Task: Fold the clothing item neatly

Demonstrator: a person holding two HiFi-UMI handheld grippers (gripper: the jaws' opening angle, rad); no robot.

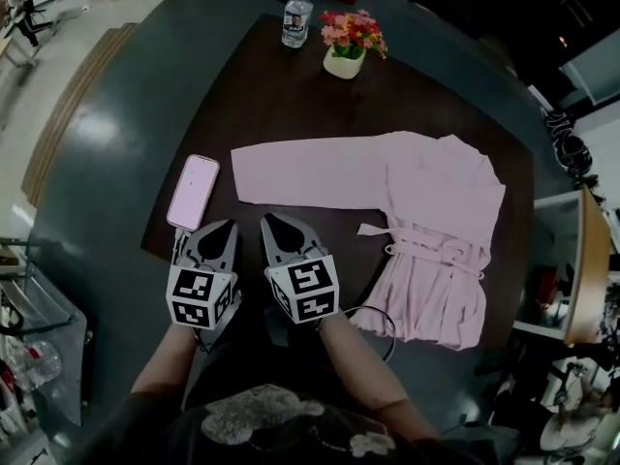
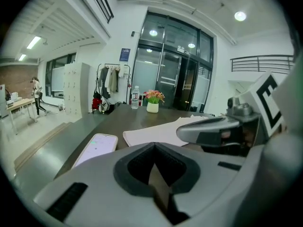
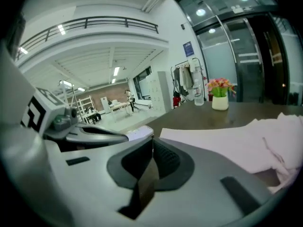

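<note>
Pink belted robe (image 1: pixel 436 211) lies spread flat on the dark table (image 1: pixel 281 95), one sleeve stretched toward a smartphone (image 1: pixel 193 191). Left tool (image 1: pixel 227 227) and right tool (image 1: pixel 269 221) hover side by side just short of that sleeve, each with its jaws pressed together and empty.

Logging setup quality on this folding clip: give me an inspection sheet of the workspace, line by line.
Surface: dark brown table.
Job's things: pink garment spread flat, one sleeve stretched left, belt across the waist.
Clutter: phone at the left edge; water bottle and flower pot at the far edge.
Grippers: left gripper and right gripper shut, empty, side by side, off the garment.
Cables: thin black cable loops by the garment's hem.
Surroundings: glass doors, clothes rack.
</note>
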